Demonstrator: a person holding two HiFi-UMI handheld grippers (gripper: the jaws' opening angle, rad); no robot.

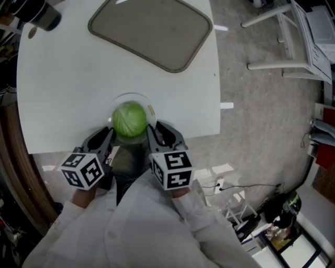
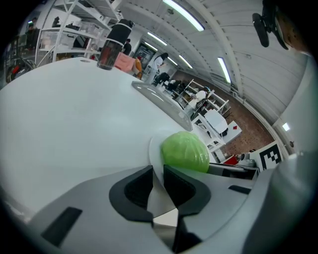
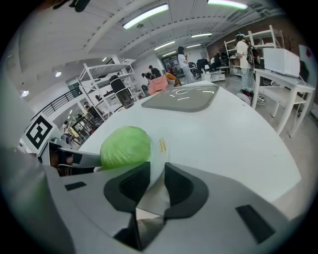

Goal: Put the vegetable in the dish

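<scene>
Head view, with the 2 gripper views. A green, round vegetable [image 1: 129, 119], a cabbage by its look, sits in a white dish [image 1: 137, 98] that lies on the near edge of a white table [image 1: 63, 78]; in the left gripper view the vegetable [image 2: 185, 152] covers most of the dish [image 2: 155, 149], and in the right gripper view it [image 3: 125, 147] lies just left of a small yellow label on the dish rim [image 3: 158, 149]. The left gripper [image 1: 108, 133] meets the dish at its near-left rim and the right gripper [image 1: 154, 131] at its near-right rim, so the 2 flank the vegetable without touching it. Left gripper [image 2: 158, 171]: jaws drawn narrow, with the thin dish rim passing between the dark pads and clamped there. Right gripper [image 3: 157, 168]: jaws likewise narrow, closed on the dish rim that fills the slot between its pads. Each gripper carries a marker cube, the left cube [image 1: 82, 170] and the right cube [image 1: 171, 168] lying nearest the camera, above the person's white sleeves [image 1: 131, 225]. At the far side of the table lies a grey rounded tray [image 1: 152, 29], well apart from the dish; a dark cup [image 1: 42, 15] stands at the far-left corner, also seen in the left gripper view [image 2: 108, 49]. A speckled grey floor [image 1: 261, 115] lies to the right of the table.
</scene>
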